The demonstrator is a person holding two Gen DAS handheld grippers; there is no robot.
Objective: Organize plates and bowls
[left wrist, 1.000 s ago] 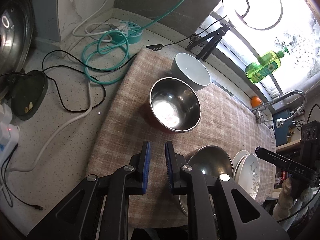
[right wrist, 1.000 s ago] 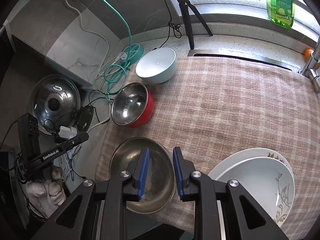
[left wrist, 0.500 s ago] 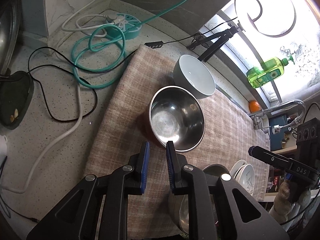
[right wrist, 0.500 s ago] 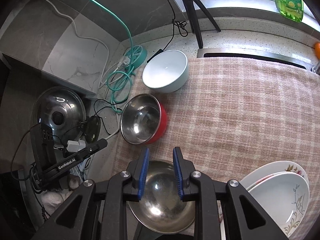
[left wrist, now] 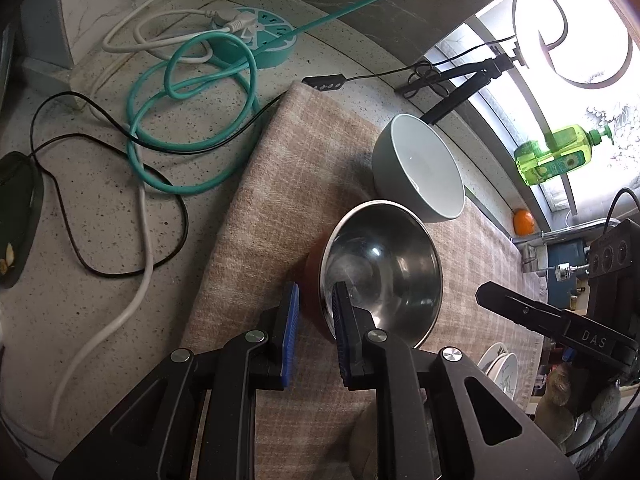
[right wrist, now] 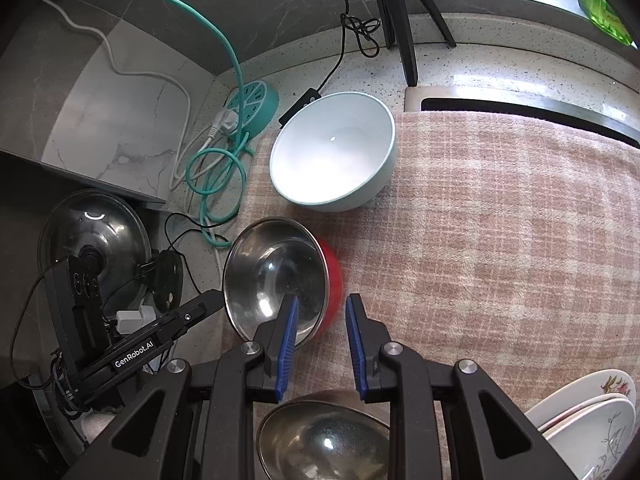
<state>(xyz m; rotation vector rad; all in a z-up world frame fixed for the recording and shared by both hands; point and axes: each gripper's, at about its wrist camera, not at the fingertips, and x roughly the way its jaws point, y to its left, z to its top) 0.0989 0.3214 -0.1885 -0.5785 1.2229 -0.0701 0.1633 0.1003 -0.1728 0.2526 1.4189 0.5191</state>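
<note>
A steel bowl with a red outside [left wrist: 384,268] [right wrist: 280,276] stands on the checked cloth [left wrist: 296,184] [right wrist: 500,240]. A pale blue-white bowl [left wrist: 420,168] [right wrist: 334,152] stands just beyond it. My left gripper [left wrist: 314,316] is open, its jaws astride the steel bowl's near rim. My right gripper [right wrist: 320,324] is open, also astride that bowl's rim on its red side. A second plain steel bowl [right wrist: 324,440] lies under my right gripper. Stacked floral plates [right wrist: 592,420] [left wrist: 500,368] sit at the cloth's near right.
Teal and white cables and a teal power strip [left wrist: 256,40] [right wrist: 252,104] lie on the speckled counter left of the cloth. A pot lid [right wrist: 92,240] is at the far left. A tripod [right wrist: 396,12], a green soap bottle [left wrist: 560,152] and a tap stand along the window.
Both grippers have moved forward to the red-sided steel bowl, which now sits between their jaws. The plain steel bowl has slid under the right gripper. The bowls have not moved.
</note>
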